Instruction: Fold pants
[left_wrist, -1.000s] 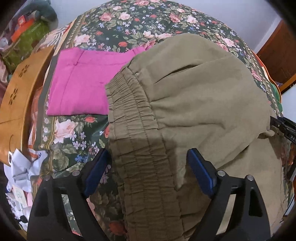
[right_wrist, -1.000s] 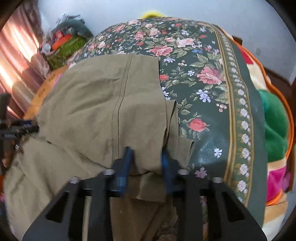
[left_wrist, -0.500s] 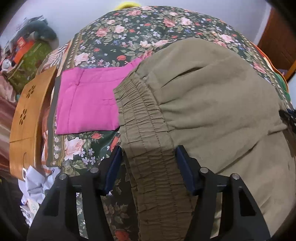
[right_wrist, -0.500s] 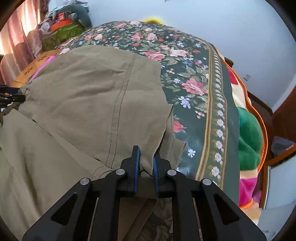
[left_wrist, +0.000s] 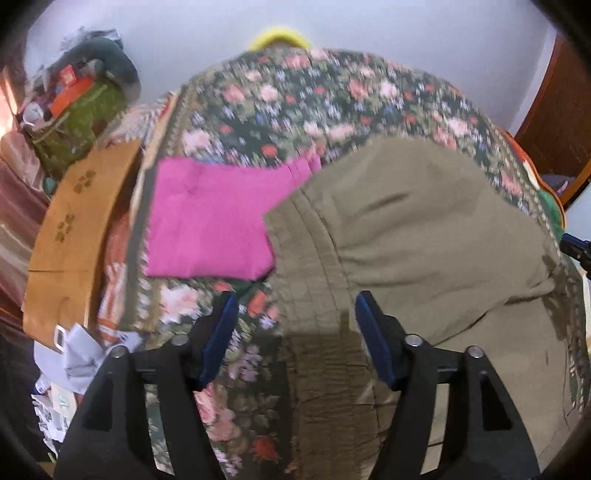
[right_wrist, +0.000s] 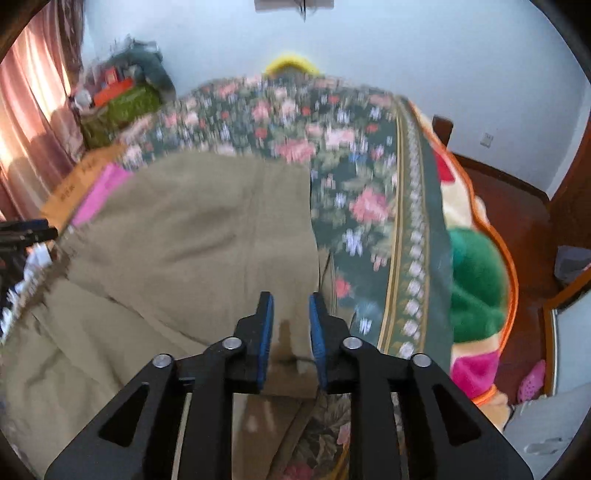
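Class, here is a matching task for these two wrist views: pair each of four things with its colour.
Things:
1. folded cloth beside the pants
2. pants
3. gripper pads
4. plush lump at the bed's edge

Colours:
A. green
B. blue
C. magenta
D. olive

Pairs: 1-C, 2-D, 3-B, 4-A

Left gripper (left_wrist: 293, 325) is standing wide open; right gripper (right_wrist: 291, 325) is opening slightly, both angling downward, nothing pinched.
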